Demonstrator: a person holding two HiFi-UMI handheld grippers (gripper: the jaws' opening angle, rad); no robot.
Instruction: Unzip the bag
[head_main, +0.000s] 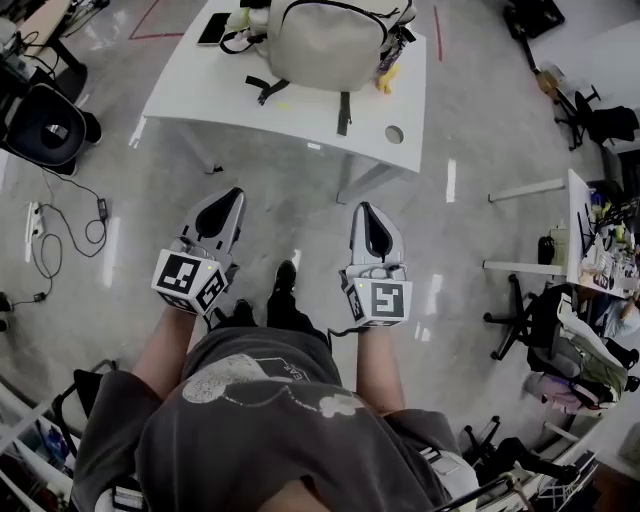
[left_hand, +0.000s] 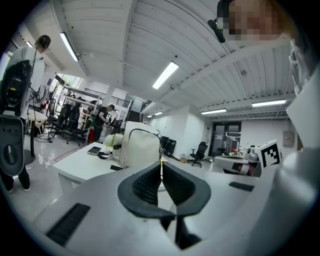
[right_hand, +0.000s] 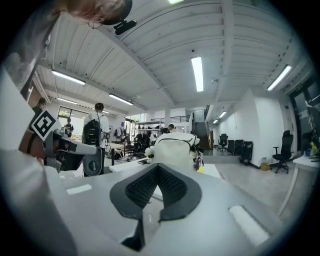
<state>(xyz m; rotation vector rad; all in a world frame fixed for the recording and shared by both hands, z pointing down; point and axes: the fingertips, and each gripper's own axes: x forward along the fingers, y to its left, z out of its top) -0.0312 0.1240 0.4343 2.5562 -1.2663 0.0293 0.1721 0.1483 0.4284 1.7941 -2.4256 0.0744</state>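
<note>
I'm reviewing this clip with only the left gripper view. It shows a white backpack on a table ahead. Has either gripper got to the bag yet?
Observer: No. In the head view, the left gripper and right gripper are both over the floor, short of the table.
Operator: Is the right one carrying anything?
Observer: No. Its own view shows the jaws together with nothing between them.
Operator: Does anything trail from the bag?
Observer: Two black straps run from the backpack toward the table's near edge.
</note>
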